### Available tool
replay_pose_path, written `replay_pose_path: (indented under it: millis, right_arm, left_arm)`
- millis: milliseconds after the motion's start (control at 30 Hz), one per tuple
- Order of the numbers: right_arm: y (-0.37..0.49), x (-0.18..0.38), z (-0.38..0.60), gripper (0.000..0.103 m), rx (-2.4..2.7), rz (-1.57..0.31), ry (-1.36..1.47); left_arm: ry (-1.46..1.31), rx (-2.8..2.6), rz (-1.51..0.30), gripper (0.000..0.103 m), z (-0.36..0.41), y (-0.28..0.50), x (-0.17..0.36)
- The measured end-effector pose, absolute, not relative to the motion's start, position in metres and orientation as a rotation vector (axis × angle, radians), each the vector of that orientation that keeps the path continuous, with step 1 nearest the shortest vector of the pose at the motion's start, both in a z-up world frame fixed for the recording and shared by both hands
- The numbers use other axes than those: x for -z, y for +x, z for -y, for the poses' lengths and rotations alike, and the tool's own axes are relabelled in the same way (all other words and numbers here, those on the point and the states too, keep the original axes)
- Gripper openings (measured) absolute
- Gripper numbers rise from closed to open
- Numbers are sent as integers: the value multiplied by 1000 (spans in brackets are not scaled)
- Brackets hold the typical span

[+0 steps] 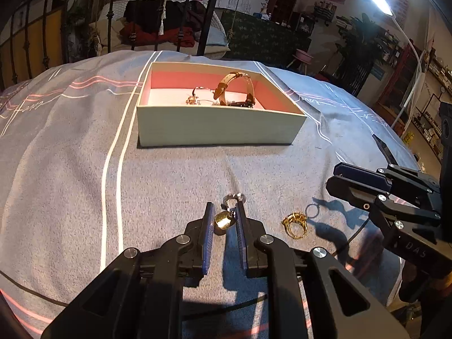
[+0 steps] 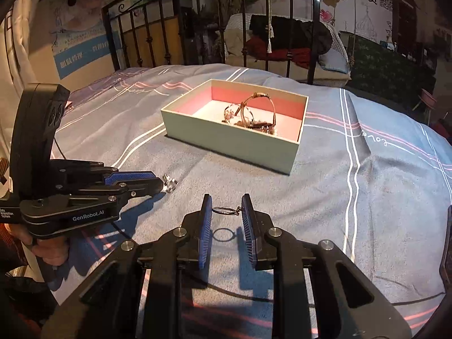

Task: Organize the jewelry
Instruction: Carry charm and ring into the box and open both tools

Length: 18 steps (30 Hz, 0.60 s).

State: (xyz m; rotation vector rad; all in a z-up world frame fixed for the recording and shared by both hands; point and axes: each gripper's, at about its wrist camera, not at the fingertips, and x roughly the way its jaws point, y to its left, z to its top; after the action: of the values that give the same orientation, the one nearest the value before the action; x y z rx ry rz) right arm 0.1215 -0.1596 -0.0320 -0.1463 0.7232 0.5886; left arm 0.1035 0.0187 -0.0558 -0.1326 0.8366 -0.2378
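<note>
An open box [image 1: 217, 125] with a pink lining stands on the grey bedspread; a tan-strapped watch [image 1: 236, 89] and a thin bangle [image 1: 199, 96] lie in it. My left gripper [image 1: 223, 220] is open around a gold pendant [image 1: 223, 221] with a silver ring [image 1: 233, 197] just beyond its tips. A gold ring [image 1: 295, 223] lies to its right. My right gripper [image 2: 226, 212] is open, with a thin silver ring [image 2: 226, 211] between its fingertips, seemingly raised above its shadow. The box also shows in the right wrist view [image 2: 240, 144], as does the left gripper [image 2: 161, 185].
The bedspread [image 1: 169, 183] has white and pink stripes. A black metal bed frame [image 2: 169, 36] runs along the far edge. A chair with piled clothes [image 1: 158, 31] stands behind it. A black cable [image 1: 226, 308] lies under my left gripper.
</note>
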Motion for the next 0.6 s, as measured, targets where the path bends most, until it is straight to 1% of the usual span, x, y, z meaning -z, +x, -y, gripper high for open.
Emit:
replay_pose_path:
  millis: [233, 333, 467, 600]
  right_arm:
    - [155, -2, 148, 22, -594, -634, -117]
    - [180, -5, 143, 22, -577, -636, -103]
    - [211, -3, 136, 22, -544, -666, -94]
    - [237, 7, 128, 22, -518, -730, -98]
  left_arm:
    - [-122, 242, -752, 15, -21, 143, 2]
    - [-103, 218, -741, 15, -20, 165, -11]
    - [-94, 193, -762, 15, -17, 194, -13]
    - [-79, 160, -832, 15, -14, 219, 1]
